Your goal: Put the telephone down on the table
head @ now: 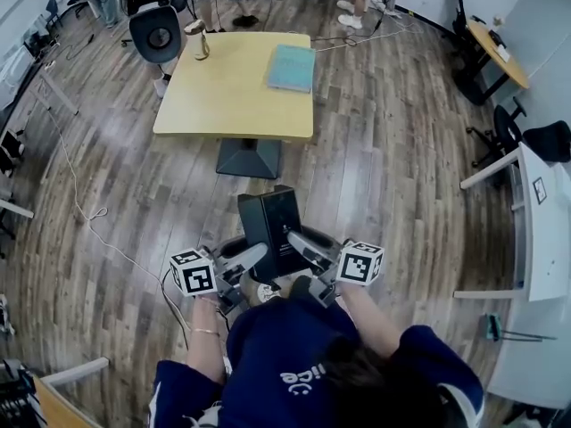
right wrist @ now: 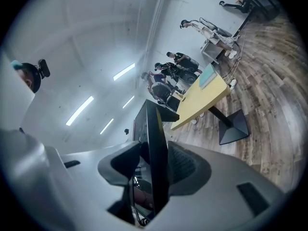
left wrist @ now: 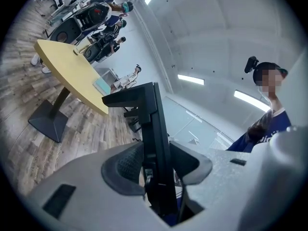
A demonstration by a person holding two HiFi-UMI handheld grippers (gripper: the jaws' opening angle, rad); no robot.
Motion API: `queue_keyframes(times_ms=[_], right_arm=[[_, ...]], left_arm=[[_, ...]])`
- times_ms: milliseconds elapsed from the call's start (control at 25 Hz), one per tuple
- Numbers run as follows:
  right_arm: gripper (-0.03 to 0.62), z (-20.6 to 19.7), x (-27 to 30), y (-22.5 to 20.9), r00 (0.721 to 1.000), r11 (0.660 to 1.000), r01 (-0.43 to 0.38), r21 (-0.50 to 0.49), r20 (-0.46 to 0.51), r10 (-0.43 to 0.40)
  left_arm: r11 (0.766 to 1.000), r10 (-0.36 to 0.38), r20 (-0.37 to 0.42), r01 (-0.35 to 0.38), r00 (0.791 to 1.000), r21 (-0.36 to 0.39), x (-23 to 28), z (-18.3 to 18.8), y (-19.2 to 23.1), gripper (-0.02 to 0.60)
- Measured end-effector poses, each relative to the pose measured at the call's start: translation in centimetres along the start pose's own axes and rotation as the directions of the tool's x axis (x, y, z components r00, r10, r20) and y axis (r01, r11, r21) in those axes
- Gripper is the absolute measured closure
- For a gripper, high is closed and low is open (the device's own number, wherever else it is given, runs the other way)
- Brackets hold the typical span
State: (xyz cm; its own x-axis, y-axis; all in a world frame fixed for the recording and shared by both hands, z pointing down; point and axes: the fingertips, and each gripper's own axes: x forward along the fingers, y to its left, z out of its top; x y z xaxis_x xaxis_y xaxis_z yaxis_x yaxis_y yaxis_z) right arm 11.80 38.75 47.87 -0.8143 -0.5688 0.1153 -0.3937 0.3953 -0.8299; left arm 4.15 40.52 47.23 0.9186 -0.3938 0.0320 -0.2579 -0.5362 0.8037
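The black telephone (head: 269, 230) hangs in the air in front of me, above the wooden floor and short of the yellow table (head: 223, 96). My left gripper (head: 257, 255) is shut on its left edge. My right gripper (head: 296, 241) is shut on its right edge. In the left gripper view the telephone (left wrist: 155, 124) stands upright as a thin black slab, with the gripper (left wrist: 156, 166) pressing both pads against it. The right gripper view shows the same: the telephone (right wrist: 153, 129) is pinched between the pads of the gripper (right wrist: 153, 166). The table (left wrist: 67, 73) (right wrist: 208, 96) lies ahead.
A teal book (head: 292, 68) and a pale jug (head: 198, 43) lie on the table, which stands on a dark pedestal base (head: 250, 158). A black chair (head: 155, 34) is behind it. A cable (head: 85, 212) trails over the floor at left. White desks (head: 540, 221) line the right side.
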Motion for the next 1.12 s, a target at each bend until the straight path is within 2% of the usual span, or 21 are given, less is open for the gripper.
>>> queue_keyframes(times_ms=[320,480,720,1120], right_arm=[[0.405,0.7,-0.2,-0.9,1.0,1.0,-0.011,0.0,0.005,0.011],[0.407,1.9,0.5,-2.5,1.0,1.0,-0.026,0.007,-0.013,0.026],[0.407,4.7,3.3,-4.7,0.997,0.997,-0.064,0.035,-0.05,0.065],[0.407,11.9,7.5,-9.7,0.991,0.993,-0.102,0.061,-0.085,0.107]], left_arm=[[1.0,0.008,0.01,-0.008,1.0,0.018,0.9,0.2,0.4,0.413],[0.999,0.036,0.029,-0.036,0.999,0.005,2.3,0.9,1.6,0.413],[0.996,0.092,0.053,-0.092,0.994,-0.003,3.8,3.8,4.2,0.413],[0.989,0.145,0.077,-0.145,0.986,-0.008,9.0,9.9,9.0,0.412]])
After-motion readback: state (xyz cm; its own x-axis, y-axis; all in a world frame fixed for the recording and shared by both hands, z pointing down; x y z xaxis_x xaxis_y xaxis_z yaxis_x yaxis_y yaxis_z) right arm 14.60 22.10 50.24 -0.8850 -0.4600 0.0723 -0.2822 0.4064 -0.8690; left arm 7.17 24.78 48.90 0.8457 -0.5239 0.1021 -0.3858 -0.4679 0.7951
